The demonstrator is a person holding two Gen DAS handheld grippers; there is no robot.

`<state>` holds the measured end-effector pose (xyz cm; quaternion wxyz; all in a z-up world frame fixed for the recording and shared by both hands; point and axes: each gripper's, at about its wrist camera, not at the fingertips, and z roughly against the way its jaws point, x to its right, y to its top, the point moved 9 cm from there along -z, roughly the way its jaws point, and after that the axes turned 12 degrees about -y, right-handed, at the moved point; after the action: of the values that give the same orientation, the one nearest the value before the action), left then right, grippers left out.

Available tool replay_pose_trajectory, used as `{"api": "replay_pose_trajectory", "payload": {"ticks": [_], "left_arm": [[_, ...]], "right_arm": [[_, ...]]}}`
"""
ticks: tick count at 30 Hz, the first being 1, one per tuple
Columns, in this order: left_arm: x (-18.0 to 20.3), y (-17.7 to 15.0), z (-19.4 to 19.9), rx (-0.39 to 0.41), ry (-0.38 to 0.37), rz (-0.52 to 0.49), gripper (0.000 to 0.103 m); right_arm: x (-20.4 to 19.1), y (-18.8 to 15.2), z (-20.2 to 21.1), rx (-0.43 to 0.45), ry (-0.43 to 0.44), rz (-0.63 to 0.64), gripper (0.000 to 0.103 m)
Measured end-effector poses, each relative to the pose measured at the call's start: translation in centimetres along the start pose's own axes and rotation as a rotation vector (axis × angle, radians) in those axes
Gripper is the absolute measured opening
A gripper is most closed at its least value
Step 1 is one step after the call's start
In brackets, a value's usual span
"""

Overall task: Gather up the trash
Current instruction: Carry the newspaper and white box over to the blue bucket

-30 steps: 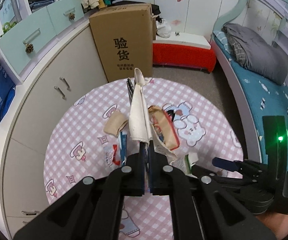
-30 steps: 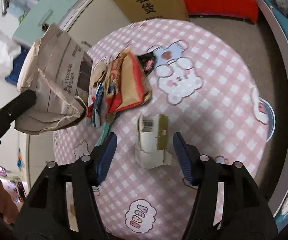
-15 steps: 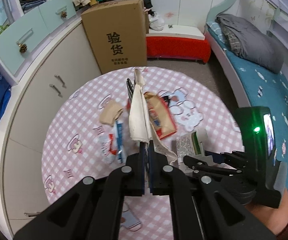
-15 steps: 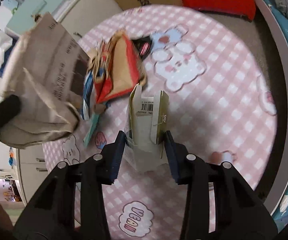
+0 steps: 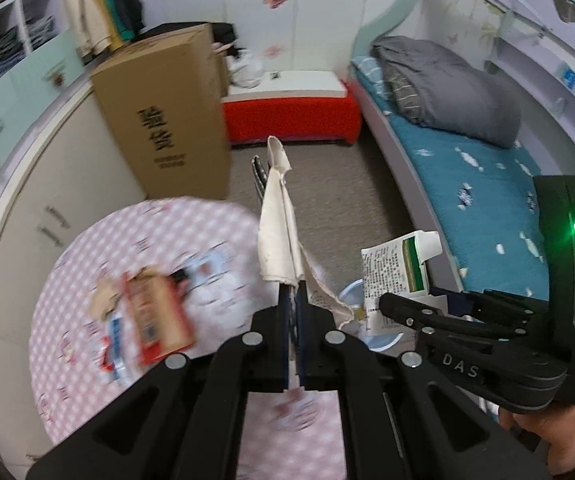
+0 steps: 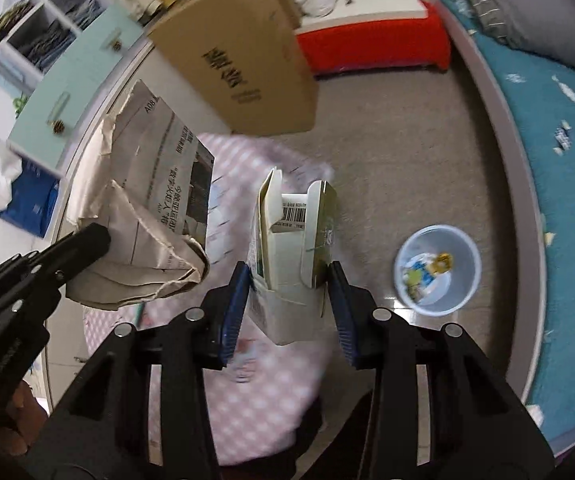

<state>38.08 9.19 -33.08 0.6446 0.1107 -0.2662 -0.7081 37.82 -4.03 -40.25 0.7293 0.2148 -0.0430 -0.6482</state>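
My left gripper (image 5: 295,300) is shut on a crumpled newspaper (image 5: 277,220), which stands edge-on above its jaws; in the right wrist view the same newspaper (image 6: 155,208) hangs at the left. My right gripper (image 6: 289,280) is shut on an opened white and green carton (image 6: 291,248), also seen in the left wrist view as the carton (image 5: 395,276). Both are lifted off the round pink checked table (image 5: 75,272). A pale blue trash bin (image 6: 437,270) with some scraps inside stands on the floor to the right. A red snack box (image 5: 155,320) and wrappers lie on the table.
A tall cardboard box (image 5: 163,120) stands on the carpet behind the table. A bed with a teal sheet (image 5: 467,172) and grey pillow runs along the right. A red bench (image 5: 291,114) sits at the back, cabinets (image 5: 19,184) at the left.
My right gripper closed on the carton and lifted it off the table. Both grippers swung to the right, so the table slid left and the trash bin came into view.
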Motion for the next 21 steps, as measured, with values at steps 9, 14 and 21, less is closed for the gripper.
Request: {"api": "replay_pose_trajectory", "payload": {"ticks": [9,14,21], "left_arm": [[9.8,3.1,-6.3,-0.052,-0.083,-0.031,0.003],[12.4,3.7,-8.8,-0.085,-0.1,-0.028,0.003],[13.8,4.4,-10.8,-0.122,-0.095,-0.031,0.003]], "right_arm": [[11.7,3.2,1.6,0.014,-0.051,-0.069,0.04],[15.1,3.6,1.8,0.005,-0.058,-0.082,0.04],[17.4,4.5,0.7,-0.028,-0.03,-0.117,0.056]]}}
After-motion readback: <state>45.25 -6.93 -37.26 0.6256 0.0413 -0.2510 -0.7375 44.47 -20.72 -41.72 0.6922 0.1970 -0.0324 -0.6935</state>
